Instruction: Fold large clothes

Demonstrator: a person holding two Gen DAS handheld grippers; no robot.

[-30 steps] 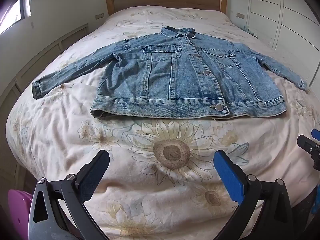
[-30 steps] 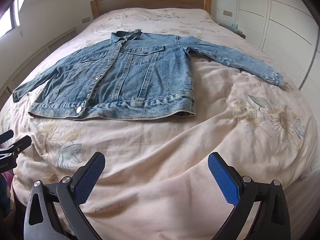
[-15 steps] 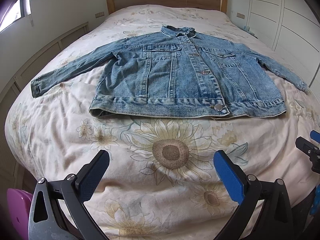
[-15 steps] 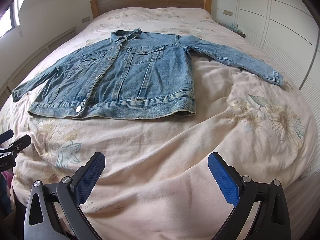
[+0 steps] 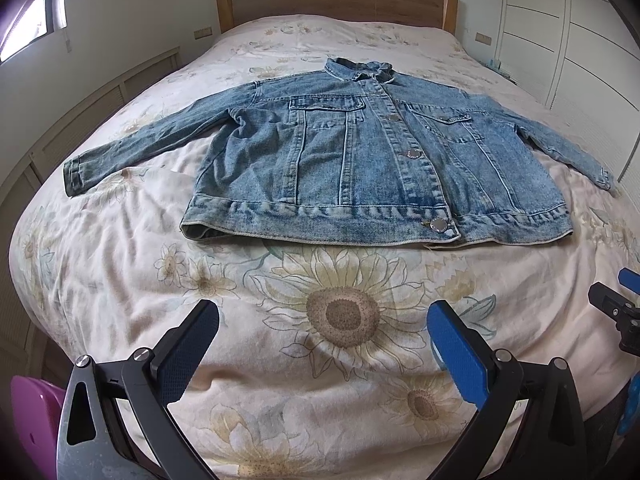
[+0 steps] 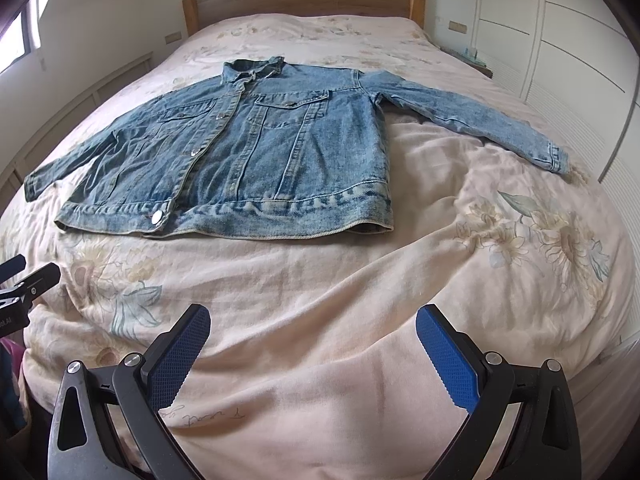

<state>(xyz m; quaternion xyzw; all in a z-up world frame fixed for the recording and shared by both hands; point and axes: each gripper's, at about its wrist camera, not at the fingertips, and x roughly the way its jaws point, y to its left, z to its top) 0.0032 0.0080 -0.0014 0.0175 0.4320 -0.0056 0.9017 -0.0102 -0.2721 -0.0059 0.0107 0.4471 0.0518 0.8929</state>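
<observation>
A blue denim jacket (image 5: pixel 360 160) lies flat and buttoned, front up, on the bed, collar toward the headboard and both sleeves spread out sideways. It also shows in the right wrist view (image 6: pixel 248 156). My left gripper (image 5: pixel 320 336) is open and empty, above the bedspread short of the jacket's hem. My right gripper (image 6: pixel 312 340) is open and empty, also short of the hem, off its right corner. The right gripper's tip shows at the left wrist view's right edge (image 5: pixel 616 308).
The bed has a cream sunflower bedspread (image 5: pixel 340 316) and a wooden headboard (image 5: pixel 336 0). White wardrobe doors (image 6: pixel 560 40) stand on the right, a low panelled wall (image 5: pixel 100 108) on the left. A pink object (image 5: pixel 28 408) sits low at the left.
Both views have drifted slightly; the jacket sits a little lower and nearer in frame. Both grippers stay open and empty.
</observation>
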